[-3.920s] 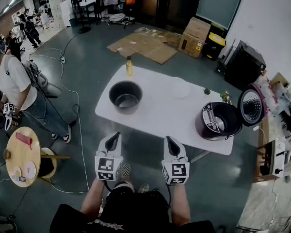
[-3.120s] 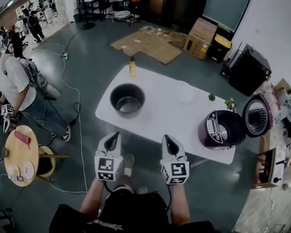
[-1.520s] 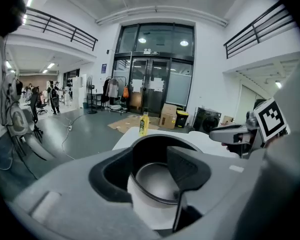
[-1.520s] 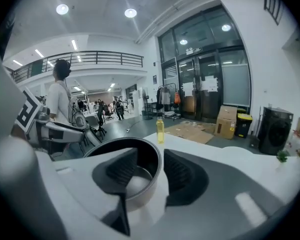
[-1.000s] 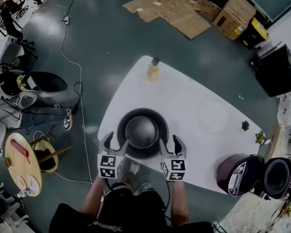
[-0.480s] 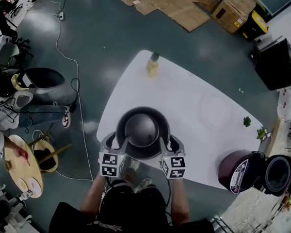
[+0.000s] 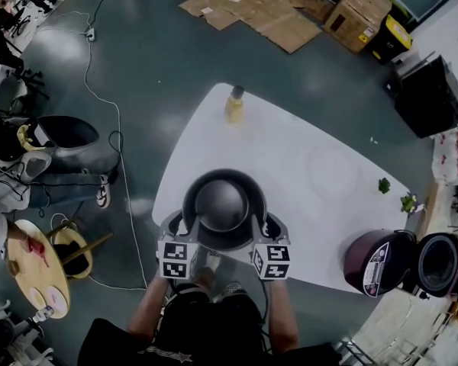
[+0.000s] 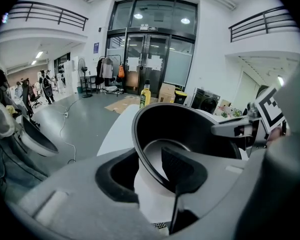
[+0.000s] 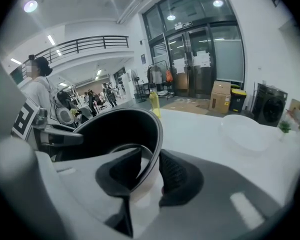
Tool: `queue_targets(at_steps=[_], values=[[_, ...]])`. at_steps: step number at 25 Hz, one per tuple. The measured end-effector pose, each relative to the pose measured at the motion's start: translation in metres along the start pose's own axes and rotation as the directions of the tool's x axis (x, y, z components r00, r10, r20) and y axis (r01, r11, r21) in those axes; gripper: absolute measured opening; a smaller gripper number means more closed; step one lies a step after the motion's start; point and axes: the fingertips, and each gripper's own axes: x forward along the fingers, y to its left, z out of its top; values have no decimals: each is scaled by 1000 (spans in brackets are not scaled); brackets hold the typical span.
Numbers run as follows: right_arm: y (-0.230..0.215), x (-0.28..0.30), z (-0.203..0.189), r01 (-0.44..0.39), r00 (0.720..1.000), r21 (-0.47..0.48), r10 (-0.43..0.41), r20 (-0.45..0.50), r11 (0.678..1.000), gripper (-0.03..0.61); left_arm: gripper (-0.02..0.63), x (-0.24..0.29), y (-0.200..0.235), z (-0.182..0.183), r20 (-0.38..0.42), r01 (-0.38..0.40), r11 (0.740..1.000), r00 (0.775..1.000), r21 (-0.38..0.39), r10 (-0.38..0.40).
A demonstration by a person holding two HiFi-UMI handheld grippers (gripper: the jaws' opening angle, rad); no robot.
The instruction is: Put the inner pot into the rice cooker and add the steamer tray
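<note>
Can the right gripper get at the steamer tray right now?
Probably not yet: the right gripper has its jaws closing around the inner pot rim. The steamer tray lies apart on the table, nothing between, so the way looks free.

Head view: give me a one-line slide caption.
Left hand-held gripper and right hand-held gripper closing their jaws over opposite rims of the inner pot on the white table; rice cooker open.

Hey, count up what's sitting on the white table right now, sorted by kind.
Pot: 1
Bottle: 1
Clear tray: 1
Rice cooker: 1
Small plants: 2
Total: 6
</note>
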Motion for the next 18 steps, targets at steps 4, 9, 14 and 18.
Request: queue_targets(at_steps=[4, 9, 14, 18], values=[[-1, -12, 12, 19, 999, 10, -19, 40, 1000, 115, 151, -7, -3, 17, 28, 6, 999, 1000, 36, -7], [-8, -39, 30, 61, 993, 22, -63, 101, 998, 114, 152, -16, -16, 40, 72, 38, 996, 996, 79, -43], [-21, -72, 45, 116, 979, 47, -123, 163, 992, 114, 150, -26, -39, 67, 125, 85, 989, 987, 123, -100], [-37, -103, 52, 173, 960, 82, -186, 210, 982, 112, 147, -31, -65, 88, 162, 130, 976, 974, 176, -159]])
